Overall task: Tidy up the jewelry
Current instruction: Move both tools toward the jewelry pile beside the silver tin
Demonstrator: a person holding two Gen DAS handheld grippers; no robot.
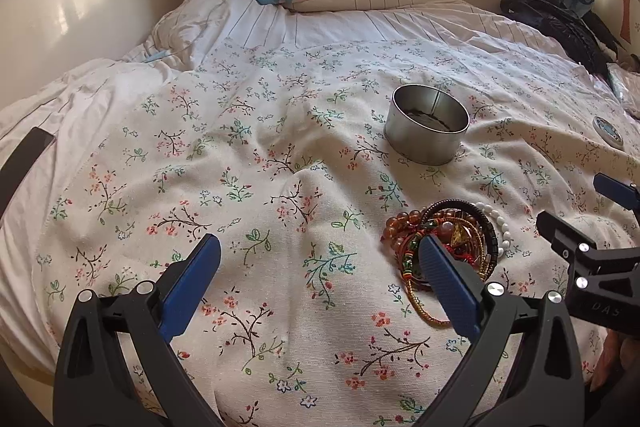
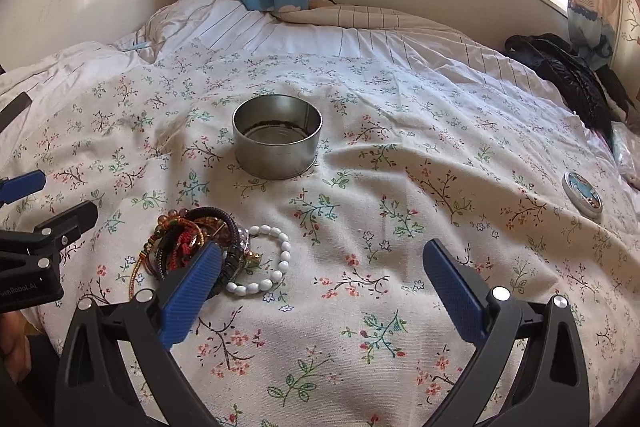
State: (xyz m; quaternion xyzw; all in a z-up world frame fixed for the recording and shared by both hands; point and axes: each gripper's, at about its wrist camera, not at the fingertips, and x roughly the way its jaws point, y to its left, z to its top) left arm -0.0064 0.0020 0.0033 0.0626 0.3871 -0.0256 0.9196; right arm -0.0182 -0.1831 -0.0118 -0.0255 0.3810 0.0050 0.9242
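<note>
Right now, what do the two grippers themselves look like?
Both match: the left gripper and right gripper have black plastic forked frames with cut-out slots, round silver bolt heads at the joints, and flat blue ribbed finger pads. Pale lettering marks each body, too small to read. No cables or sleeves show.

- Left wrist view: low over the white floral bedspread [image 1: 280, 131], facing the window wall, left of the tangled bracelet pile [image 1: 448, 239].
- Right wrist view: equally low, same heading, right of it.
- Both share the round open metal tin [image 2: 277, 143] beyond.
</note>
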